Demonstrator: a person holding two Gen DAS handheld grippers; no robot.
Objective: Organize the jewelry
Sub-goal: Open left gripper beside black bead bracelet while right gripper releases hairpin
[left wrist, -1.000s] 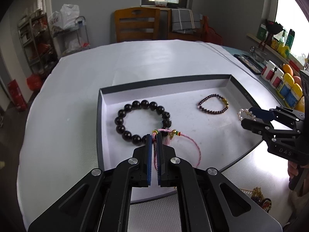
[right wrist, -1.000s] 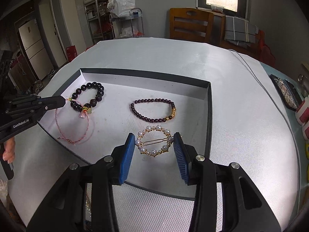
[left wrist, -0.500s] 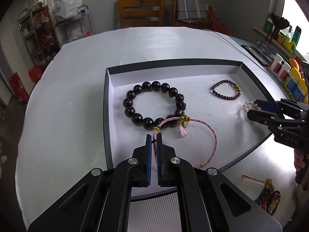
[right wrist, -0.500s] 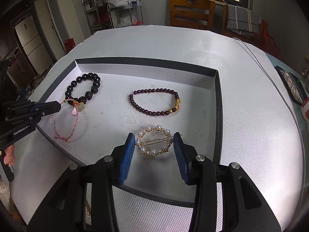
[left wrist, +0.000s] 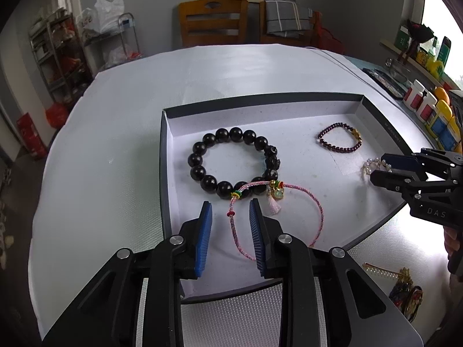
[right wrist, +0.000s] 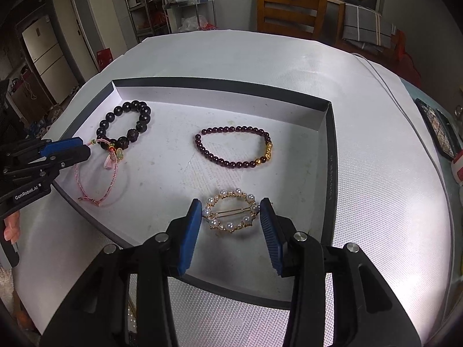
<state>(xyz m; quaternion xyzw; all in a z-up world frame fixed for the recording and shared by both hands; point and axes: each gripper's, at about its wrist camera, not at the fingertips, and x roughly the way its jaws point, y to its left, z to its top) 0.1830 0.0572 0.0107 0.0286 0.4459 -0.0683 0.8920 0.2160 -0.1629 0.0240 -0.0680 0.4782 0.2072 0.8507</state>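
A shallow grey tray point(left wrist: 163, 173) point(right wrist: 331, 156) holds the jewelry. A pink cord bracelet point(left wrist: 317, 206) point(right wrist: 111, 183) lies at its near left, its charm end over a black bead bracelet point(left wrist: 199, 159) point(right wrist: 124, 124). My left gripper point(left wrist: 230, 212) point(right wrist: 78, 151) is open, its jaws on either side of the cord. A dark purple bead bracelet point(left wrist: 341, 140) point(right wrist: 231, 147) lies further right. My right gripper point(right wrist: 230, 217) point(left wrist: 385, 167) is open around a round pearl and gold hair clip point(right wrist: 230, 212) point(left wrist: 369, 164), with a gap on both sides.
Loose jewelry point(left wrist: 402, 284) lies on the round white table point(left wrist: 115, 144) outside the tray's near right corner. Bottles point(left wrist: 428, 110) and a phone point(right wrist: 442, 133) sit at the table's right edge. A wooden chair point(left wrist: 214, 23) stands behind the table.
My left gripper has opened and let go of the pink cord bracelet, which now lies flat in the tray. The right gripper stays open around the pearl clip.
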